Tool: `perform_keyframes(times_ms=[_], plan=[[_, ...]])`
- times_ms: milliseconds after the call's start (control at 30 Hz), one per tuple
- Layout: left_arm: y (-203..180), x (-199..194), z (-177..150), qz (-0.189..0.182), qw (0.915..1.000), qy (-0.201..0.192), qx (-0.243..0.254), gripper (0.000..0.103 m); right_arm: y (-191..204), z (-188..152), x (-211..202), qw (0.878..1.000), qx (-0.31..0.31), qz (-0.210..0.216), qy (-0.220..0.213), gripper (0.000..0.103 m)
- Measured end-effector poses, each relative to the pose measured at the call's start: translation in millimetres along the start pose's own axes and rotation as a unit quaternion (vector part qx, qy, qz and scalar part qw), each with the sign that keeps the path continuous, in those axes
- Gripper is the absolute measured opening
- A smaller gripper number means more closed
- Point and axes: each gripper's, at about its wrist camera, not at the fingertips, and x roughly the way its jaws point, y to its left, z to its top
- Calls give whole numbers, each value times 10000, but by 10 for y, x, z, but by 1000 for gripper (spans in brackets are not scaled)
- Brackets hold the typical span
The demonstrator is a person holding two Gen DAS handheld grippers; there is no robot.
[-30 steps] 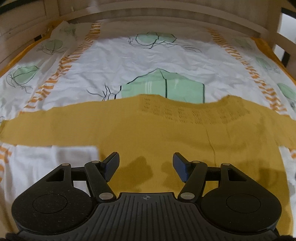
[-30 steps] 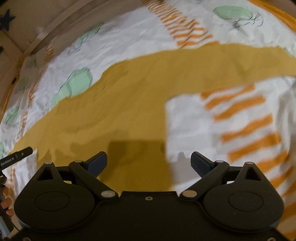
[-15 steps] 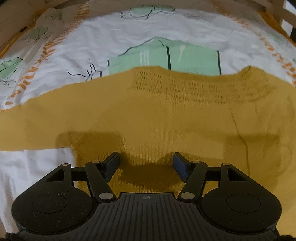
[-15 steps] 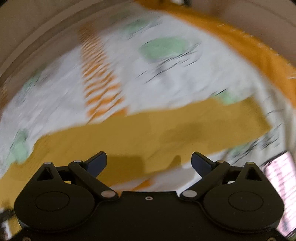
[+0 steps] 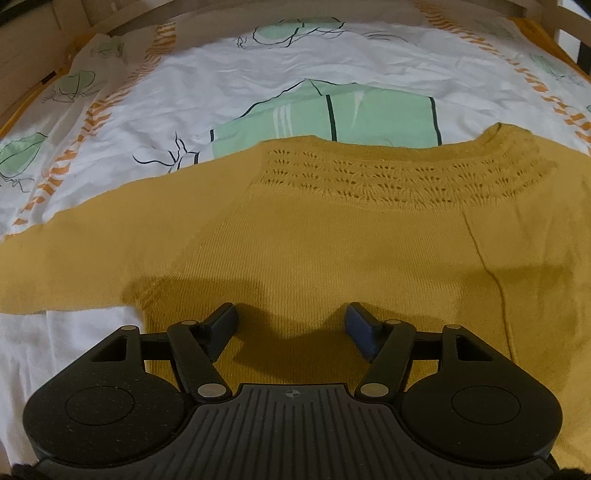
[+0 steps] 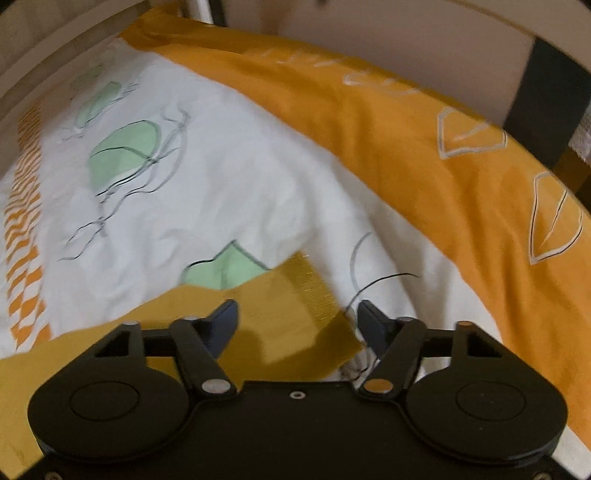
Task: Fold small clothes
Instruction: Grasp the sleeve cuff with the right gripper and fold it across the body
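A mustard-yellow knitted sweater (image 5: 332,236) lies flat on the patterned bedsheet (image 5: 229,85), its lace-knit neckline at the far side and one sleeve (image 5: 74,266) stretched to the left. My left gripper (image 5: 290,325) hovers open low over the sweater's body near the left armpit, nothing between its fingers. In the right wrist view the ribbed cuff end of the other sleeve (image 6: 306,291) lies on the sheet. My right gripper (image 6: 295,321) is over that cuff with its jaws closing; the cuff lies between the fingers, and the pads do not press it.
The white sheet with green and orange prints covers the bed. An orange blanket (image 6: 424,147) with outlined leaf shapes runs along the right side. A pale wooden bed frame (image 5: 110,22) rings the far edge, and a dark upright post (image 6: 543,88) stands at the far right.
The left gripper sank closer to the sweater's body. The right gripper swept right along the sleeve from the sweater's body to the cuff, and its jaws narrowed.
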Motion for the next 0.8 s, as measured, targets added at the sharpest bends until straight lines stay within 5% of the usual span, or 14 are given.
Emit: perform_keyframes(times_ms=[267,333,367,600,800], plan=[[101,26,47,-236,9995,115,-191,65,-72,-53,214,9999,-10,109,59,56],[95,12,56,-235,9995,119,-185,64,-54,-37,192,9999,-59,135,33,19],[93,5,61,-233,9995,122,-183,64,-53,-20,182,9998,-46,201,33,12],[132,-154,131,-285,9993,-27,-251,63,211,60,-311,9971,-248,637,-326,9],[271,-352,266,-337,9980,-279,-456,63,883,141,-986,9862,-667,1361,-669,9]])
